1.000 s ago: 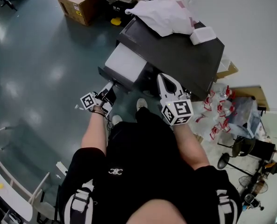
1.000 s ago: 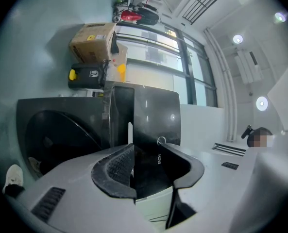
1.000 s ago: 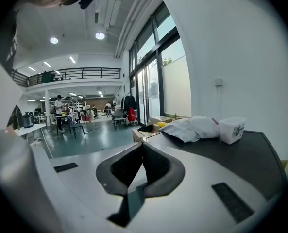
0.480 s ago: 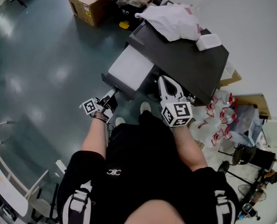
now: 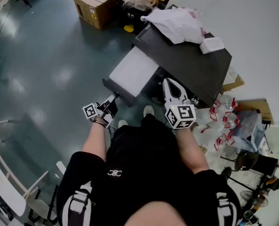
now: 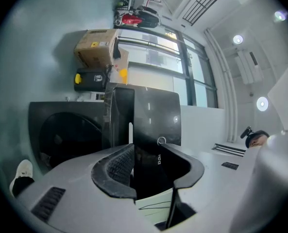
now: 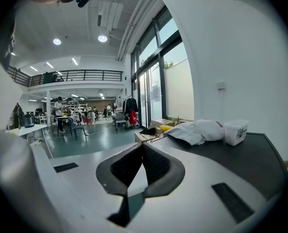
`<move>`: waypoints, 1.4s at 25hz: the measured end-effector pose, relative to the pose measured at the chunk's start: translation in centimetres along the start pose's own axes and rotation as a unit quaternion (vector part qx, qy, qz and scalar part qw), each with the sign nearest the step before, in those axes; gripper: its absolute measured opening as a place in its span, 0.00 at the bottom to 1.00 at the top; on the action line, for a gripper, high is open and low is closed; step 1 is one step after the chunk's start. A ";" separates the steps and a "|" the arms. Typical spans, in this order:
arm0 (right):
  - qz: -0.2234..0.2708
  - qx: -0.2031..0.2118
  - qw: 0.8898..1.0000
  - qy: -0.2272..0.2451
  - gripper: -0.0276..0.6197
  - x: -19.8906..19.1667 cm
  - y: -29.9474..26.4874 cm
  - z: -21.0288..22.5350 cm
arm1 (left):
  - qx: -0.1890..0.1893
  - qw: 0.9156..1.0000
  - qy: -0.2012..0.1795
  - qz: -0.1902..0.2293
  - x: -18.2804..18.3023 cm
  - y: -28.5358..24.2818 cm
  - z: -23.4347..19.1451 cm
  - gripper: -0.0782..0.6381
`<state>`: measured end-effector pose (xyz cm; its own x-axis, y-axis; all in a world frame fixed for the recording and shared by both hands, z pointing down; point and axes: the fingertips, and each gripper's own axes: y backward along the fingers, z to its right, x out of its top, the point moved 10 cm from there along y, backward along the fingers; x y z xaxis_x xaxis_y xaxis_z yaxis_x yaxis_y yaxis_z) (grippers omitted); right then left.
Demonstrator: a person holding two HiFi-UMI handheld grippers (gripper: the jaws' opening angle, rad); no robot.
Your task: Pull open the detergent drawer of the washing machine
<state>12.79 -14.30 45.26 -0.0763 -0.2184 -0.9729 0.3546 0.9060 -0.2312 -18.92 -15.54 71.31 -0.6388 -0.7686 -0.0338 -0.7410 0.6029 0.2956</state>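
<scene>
Detergent drawer (image 5: 132, 72) stands well out of the washing machine (image 5: 191, 60). Our left tongs (image 5: 112, 99) clamp its dark front to pull it, while our right tongs (image 5: 170, 82), pinched together and empty, hang nearby.

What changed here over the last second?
The left claw, shut on the front of the detergent drawer, moved back toward the person, drawing the drawer a little further out of the washing machine. The right claw stayed shut and empty at the machine's front.
</scene>
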 end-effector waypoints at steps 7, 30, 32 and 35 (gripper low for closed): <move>0.000 0.011 1.000 0.000 0.05 0.0 -0.4 -1.5 | 0.001 1.000 0.004 0.008 -0.5 1.5 0.7 0.34; 0.001 0.013 1.000 -0.002 0.05 -0.2 0.1 -2.7 | 0.006 1.000 0.003 -0.012 -0.5 4.3 1.7 0.34; 0.001 0.012 1.000 -0.002 0.05 -0.2 0.1 -2.7 | 0.007 1.000 0.006 -0.006 -0.6 5.0 1.7 0.34; -0.004 0.012 1.000 -0.002 0.05 -0.4 0.0 -2.5 | 0.015 1.000 0.011 0.015 -0.7 6.0 1.2 0.34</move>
<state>10.47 -13.34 45.62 -0.0757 -0.2267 -0.9710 0.3770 0.8950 -0.2383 -23.21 -11.13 71.99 -0.6562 -0.7545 -0.0034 -0.7277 0.6317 0.2671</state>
